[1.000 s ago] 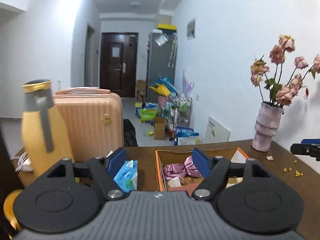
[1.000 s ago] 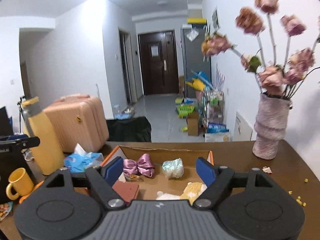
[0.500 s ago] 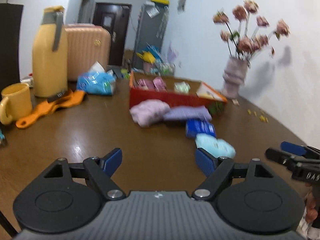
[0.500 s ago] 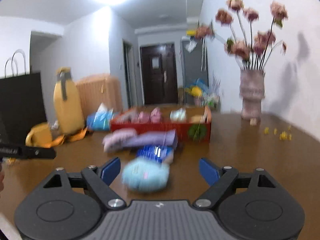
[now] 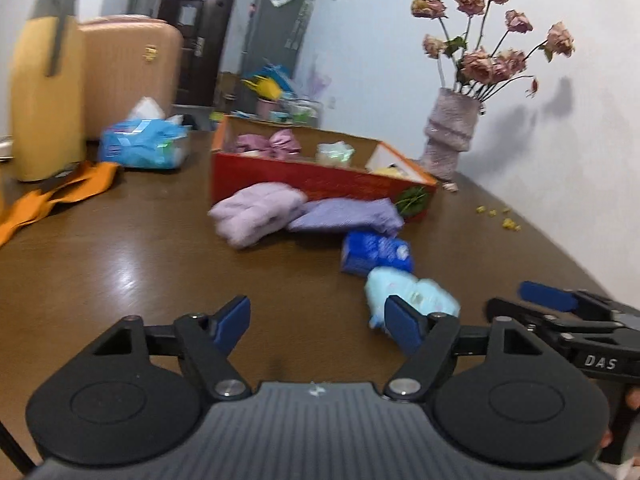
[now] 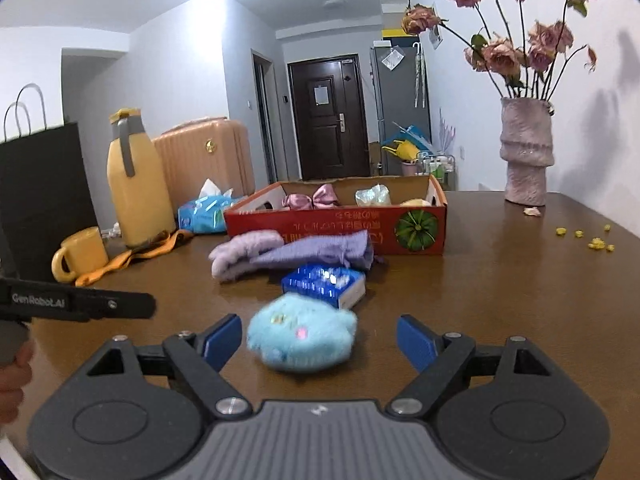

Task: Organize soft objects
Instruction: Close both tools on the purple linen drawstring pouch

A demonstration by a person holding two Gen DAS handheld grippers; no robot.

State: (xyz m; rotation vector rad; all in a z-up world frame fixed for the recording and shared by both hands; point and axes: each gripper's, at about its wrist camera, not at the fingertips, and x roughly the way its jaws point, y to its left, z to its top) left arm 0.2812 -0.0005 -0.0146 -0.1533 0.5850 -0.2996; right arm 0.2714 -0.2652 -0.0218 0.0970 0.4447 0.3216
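Note:
A light-blue plush toy (image 6: pixel 302 338) lies on the brown table between the spread fingers of my right gripper (image 6: pixel 320 338), whose pads do not touch it. Behind it lie a blue packet (image 6: pixel 324 284), a purple cloth (image 6: pixel 320 252) and a folded lilac cloth (image 6: pixel 244 252), all in front of a red cardboard box (image 6: pixel 340 224) holding a pink bow (image 6: pixel 316 198). My left gripper (image 5: pixel 318 318) hovers low over bare table with its jaws closing on nothing. The plush toy (image 5: pixel 404 292) sits just beyond its right finger.
A yellow flask (image 6: pixel 136 184), a yellow mug (image 6: pixel 80 254), an orange strap (image 5: pixel 60 196) and a blue tissue pack (image 5: pixel 144 144) stand at the left. A vase of dried roses (image 6: pixel 526 152) stands at the back right, with yellow crumbs (image 6: pixel 592 240) near it.
Both grippers have come down and back from above the box to low over the table's near side. The plush toy now lies between the right fingers.

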